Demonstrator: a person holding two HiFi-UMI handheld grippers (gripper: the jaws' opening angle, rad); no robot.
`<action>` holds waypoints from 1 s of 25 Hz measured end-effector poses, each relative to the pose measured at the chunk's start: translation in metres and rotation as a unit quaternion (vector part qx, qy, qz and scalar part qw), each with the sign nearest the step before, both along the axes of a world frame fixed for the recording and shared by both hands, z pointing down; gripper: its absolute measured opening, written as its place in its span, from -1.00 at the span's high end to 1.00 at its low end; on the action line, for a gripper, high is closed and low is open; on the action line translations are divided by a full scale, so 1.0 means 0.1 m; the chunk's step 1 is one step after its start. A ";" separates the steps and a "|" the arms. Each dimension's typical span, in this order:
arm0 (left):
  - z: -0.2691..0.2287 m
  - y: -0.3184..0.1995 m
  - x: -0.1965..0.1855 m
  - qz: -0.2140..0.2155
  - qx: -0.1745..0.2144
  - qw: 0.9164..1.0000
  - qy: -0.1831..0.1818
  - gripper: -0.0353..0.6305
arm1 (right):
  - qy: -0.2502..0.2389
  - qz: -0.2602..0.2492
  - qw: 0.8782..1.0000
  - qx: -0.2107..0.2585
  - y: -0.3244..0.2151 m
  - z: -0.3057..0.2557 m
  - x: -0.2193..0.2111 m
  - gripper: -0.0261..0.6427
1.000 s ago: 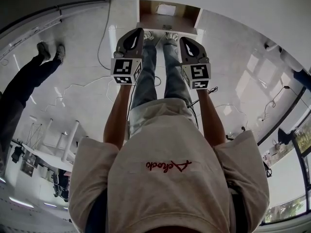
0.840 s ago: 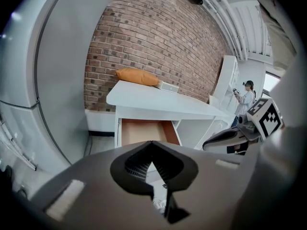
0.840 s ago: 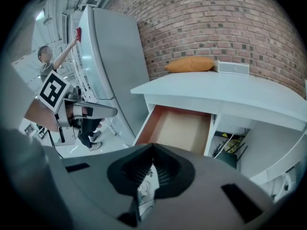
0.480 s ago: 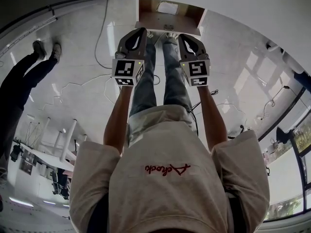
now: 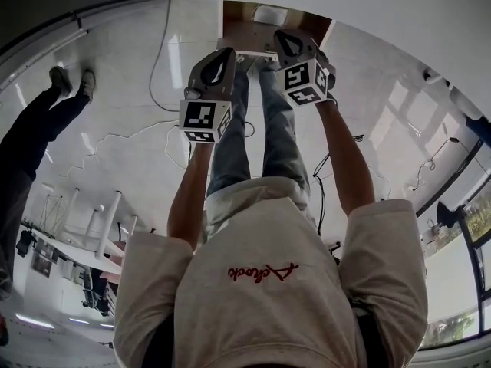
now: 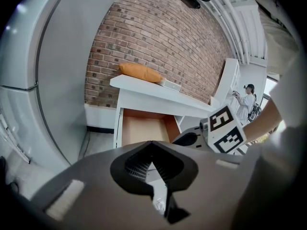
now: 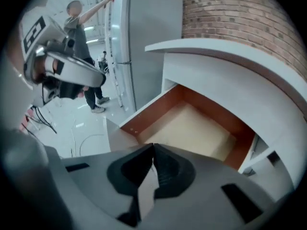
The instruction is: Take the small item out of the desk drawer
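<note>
The white desk's drawer (image 5: pixel 265 27) stands pulled open, its brown inside showing; a pale flat item (image 5: pixel 270 14) lies toward its back. My right gripper (image 5: pixel 285 37) is shut and empty, its tips at the drawer's front edge. In the right gripper view the shut jaws (image 7: pixel 153 146) point at the drawer's (image 7: pixel 192 128) tan floor, and no item shows there. My left gripper (image 5: pixel 225 54) hangs lower and left, short of the drawer. Its jaws (image 6: pixel 152 144) meet with nothing between them, and they face the drawer (image 6: pixel 144 128) from further back.
An orange cushion-like thing (image 6: pixel 140 72) lies on the desk top (image 6: pixel 158 92) before a brick wall. A tall grey cabinet (image 7: pixel 144 42) stands left of the desk. Cables (image 5: pixel 157 67) trail over the floor. One person (image 5: pixel 38 129) stands at the left, another (image 7: pixel 81 32) by the cabinet.
My right gripper has moved forward from beside the left one up to the drawer's front edge. The left gripper has hardly shifted.
</note>
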State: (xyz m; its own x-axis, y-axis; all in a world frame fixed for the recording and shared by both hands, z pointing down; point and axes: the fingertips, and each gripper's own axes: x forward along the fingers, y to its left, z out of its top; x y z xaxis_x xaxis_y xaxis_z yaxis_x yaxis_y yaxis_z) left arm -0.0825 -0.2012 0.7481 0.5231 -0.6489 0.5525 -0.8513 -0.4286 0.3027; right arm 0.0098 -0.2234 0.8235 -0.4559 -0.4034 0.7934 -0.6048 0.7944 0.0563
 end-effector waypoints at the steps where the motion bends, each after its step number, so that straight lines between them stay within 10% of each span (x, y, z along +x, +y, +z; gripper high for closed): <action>1: 0.00 0.00 -0.01 0.000 0.000 1.000 0.000 0.87 | 0.016 -0.016 1.000 0.003 -0.05 0.07 -0.02 0.89; 10: 0.06 0.00 -0.04 -0.007 -0.001 1.000 0.004 0.87 | 0.124 -0.117 0.985 -0.009 -0.28 0.68 -0.06 0.89; 25: 0.17 0.00 0.01 0.000 -0.003 1.000 0.001 0.87 | 0.158 -0.125 0.978 -0.058 -0.50 1.23 -0.10 0.56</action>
State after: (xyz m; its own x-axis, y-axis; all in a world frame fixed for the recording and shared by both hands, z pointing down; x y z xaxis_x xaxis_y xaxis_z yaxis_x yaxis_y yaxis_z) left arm -0.0813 -0.2013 0.7655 0.5234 -0.6461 0.5555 -0.8512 -0.4260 0.3065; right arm 0.0002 -0.2735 0.9469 -0.2528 -0.2089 0.9447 -0.3573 0.9275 0.1095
